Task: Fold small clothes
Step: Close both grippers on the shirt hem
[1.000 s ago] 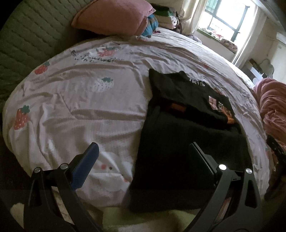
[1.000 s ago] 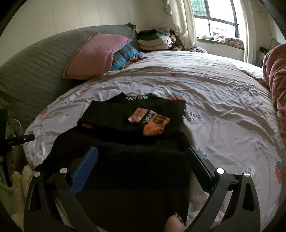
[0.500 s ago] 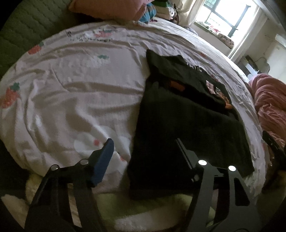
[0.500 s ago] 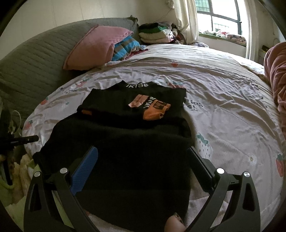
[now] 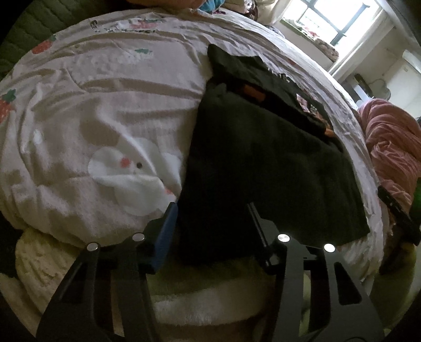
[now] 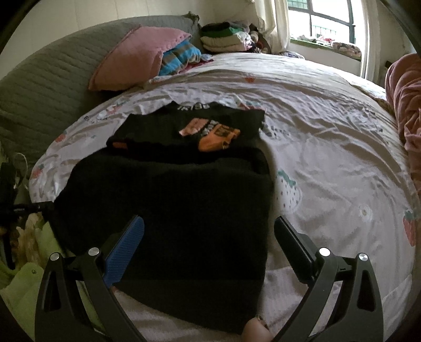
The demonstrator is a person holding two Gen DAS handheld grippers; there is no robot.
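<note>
**Black garment at bed's near edge, tongs over its hem**

Spread flat on the strawberry-print bed (image 6: 329,131): black garment (image 6: 168,210), top part folded down, orange-and-pink print facing up. Near left corner between the closing jaws of the left tongs (image 5: 211,223), pads not yet pressing cloth. Right tongs (image 6: 209,236) wide apart above the near right hem, gripping nothing. Farther back: pink pillow (image 6: 136,58) against a grey quilted headboard (image 6: 39,86), folded clothes stack (image 6: 226,39) beside a window (image 6: 323,23).
</note>
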